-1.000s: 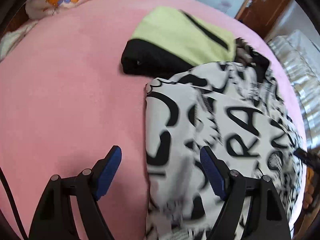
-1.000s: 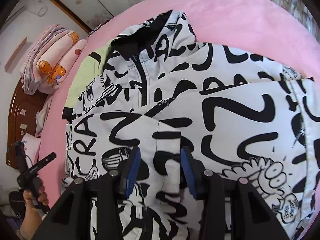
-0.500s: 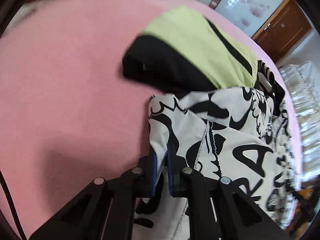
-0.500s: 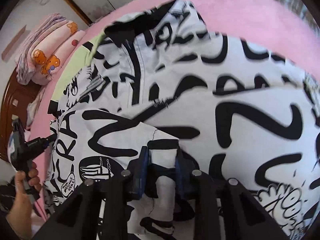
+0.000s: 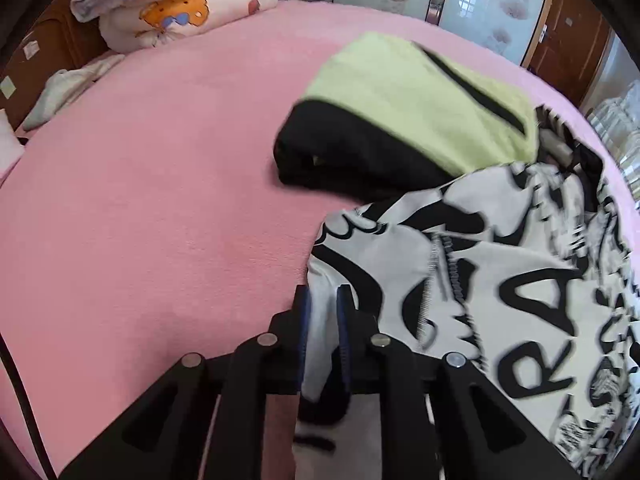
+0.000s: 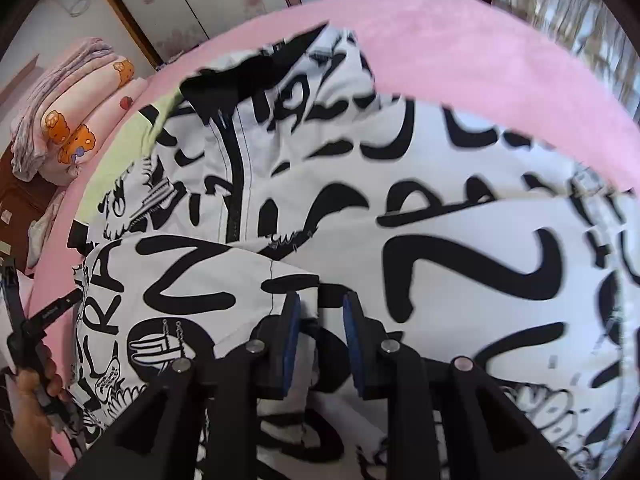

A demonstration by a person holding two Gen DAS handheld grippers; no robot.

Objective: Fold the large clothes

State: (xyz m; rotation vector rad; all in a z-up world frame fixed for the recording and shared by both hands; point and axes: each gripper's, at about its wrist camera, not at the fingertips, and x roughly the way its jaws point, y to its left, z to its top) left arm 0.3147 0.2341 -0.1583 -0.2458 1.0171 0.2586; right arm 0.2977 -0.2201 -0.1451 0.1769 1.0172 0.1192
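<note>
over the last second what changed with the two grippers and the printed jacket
The left gripper, open over the black-and-white jacket a second ago, has shut on its edge. The right gripper narrowed onto a fold of the jacket and has the cloth between its fingers. The green and black garment and the pink bedspread stayed put.

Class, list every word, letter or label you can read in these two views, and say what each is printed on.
"RA": large black letters on the black-and-white printed jacket, left wrist view.
"RR": on the same jacket's left edge, right wrist view.
The other big black strokes are cut off by folds; no whole word reads.
The small doodle lettering is too blurred to read.
</note>
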